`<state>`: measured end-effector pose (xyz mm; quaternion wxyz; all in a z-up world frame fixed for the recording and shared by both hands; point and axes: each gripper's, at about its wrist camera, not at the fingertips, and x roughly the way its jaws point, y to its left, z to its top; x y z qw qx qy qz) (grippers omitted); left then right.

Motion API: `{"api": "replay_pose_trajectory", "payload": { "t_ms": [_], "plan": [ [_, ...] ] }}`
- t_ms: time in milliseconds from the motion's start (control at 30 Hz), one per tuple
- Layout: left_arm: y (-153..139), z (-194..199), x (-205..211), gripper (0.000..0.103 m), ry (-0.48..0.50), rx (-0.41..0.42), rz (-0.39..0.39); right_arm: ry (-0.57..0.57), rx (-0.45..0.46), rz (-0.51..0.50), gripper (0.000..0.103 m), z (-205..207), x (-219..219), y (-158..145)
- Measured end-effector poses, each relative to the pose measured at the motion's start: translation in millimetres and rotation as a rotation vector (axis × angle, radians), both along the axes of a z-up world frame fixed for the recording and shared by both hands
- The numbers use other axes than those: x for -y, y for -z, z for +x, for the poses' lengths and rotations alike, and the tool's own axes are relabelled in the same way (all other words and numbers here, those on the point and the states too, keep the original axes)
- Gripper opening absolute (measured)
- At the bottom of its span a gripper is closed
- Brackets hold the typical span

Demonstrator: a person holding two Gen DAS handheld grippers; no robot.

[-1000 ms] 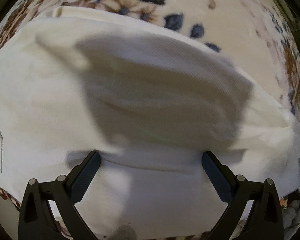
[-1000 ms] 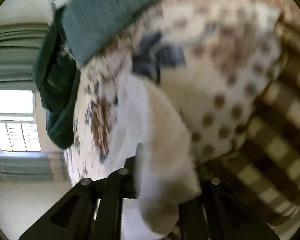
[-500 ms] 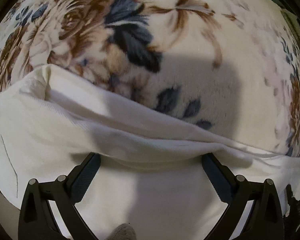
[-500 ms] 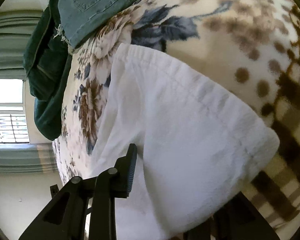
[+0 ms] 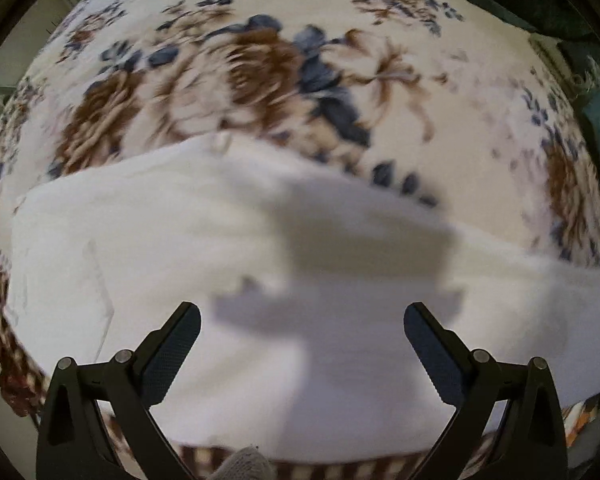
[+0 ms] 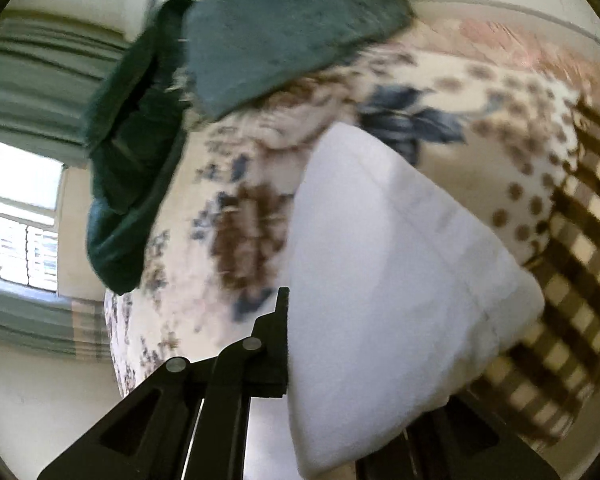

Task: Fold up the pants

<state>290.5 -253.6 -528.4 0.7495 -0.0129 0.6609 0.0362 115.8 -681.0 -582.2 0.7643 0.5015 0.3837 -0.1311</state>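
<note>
White pants (image 5: 236,232) lie folded on a floral blanket (image 5: 260,80). My left gripper (image 5: 302,336) is open and empty, hovering above the near part of the pants, casting a shadow on them. In the right wrist view the pants (image 6: 380,280) hang as a thick folded wad between the fingers of my right gripper (image 6: 340,360), which is shut on them; its left finger (image 6: 278,344) shows, the right one is hidden behind the cloth.
Blue jeans (image 6: 292,28) and a dark green garment (image 6: 132,160) lie on the blanket's far side. A brown checked border (image 6: 572,280) runs along the blanket edge. A window (image 6: 16,216) is at left.
The left gripper has pulled back and up from the pants; more blanket shows. The right gripper has kept its hold on the white cloth and swung with it.
</note>
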Motion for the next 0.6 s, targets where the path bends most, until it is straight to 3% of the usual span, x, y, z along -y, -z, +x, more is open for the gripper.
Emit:
{"api": "replay_pose_trajectory", "payload": {
  "t_ms": [200, 333, 467, 500, 600],
  "plan": [
    [1, -32, -46, 0.103, -0.078, -0.055, -0.07, -0.111, 0.086, -0.01, 0.008, 22, -63, -53],
    [-8, -54, -92, 0.103, -0.103, -0.048, -0.104, -0.229, 0.104, -0.013, 0.008, 39, -123, -72],
    [-28, -73, -136, 0.103, -0.137, -0.024, -0.121, -0.328, 0.109, -0.001, 0.008, 53, -184, -77],
    [-42, -72, -129, 0.103, -0.147, -0.018, -0.122, -0.352, 0.106, 0.003, 0.008, 56, -202, -76],
    [-46, -51, -147, 0.103, -0.163, 0.002, -0.107, -0.414, 0.092, 0.026, 0.008, 63, -247, -64]
  ]
}}
